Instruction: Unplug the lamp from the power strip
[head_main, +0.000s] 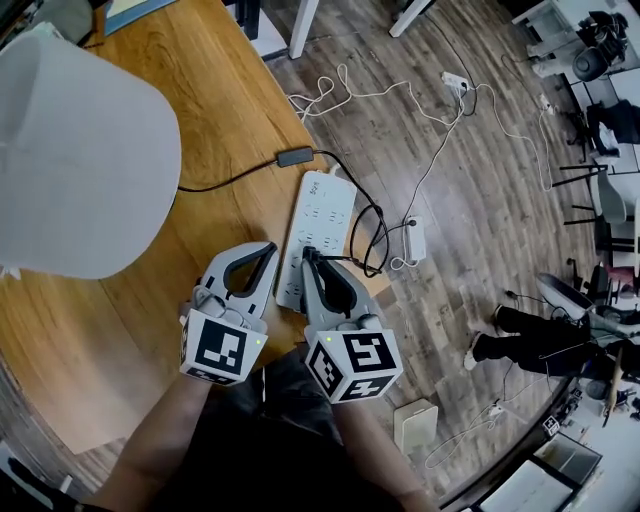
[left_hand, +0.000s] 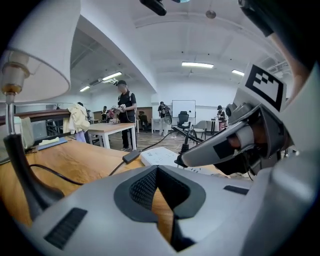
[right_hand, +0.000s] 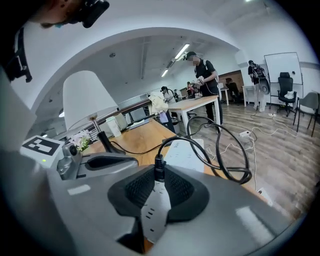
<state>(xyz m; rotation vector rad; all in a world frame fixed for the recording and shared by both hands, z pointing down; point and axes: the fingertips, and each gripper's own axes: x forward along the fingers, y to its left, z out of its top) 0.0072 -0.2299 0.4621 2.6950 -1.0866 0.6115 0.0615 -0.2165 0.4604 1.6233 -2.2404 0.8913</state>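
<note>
Right gripper clamps plug, seemingly seated in power strip; left gripper closed.

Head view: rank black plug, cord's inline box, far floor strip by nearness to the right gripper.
1. Black plug: held in the right gripper.
2. Inline box: on the table ahead.
3. Floor strip: farthest, upper right.

Wooden table, plank floor (white socket block lying there), standing person
</note>
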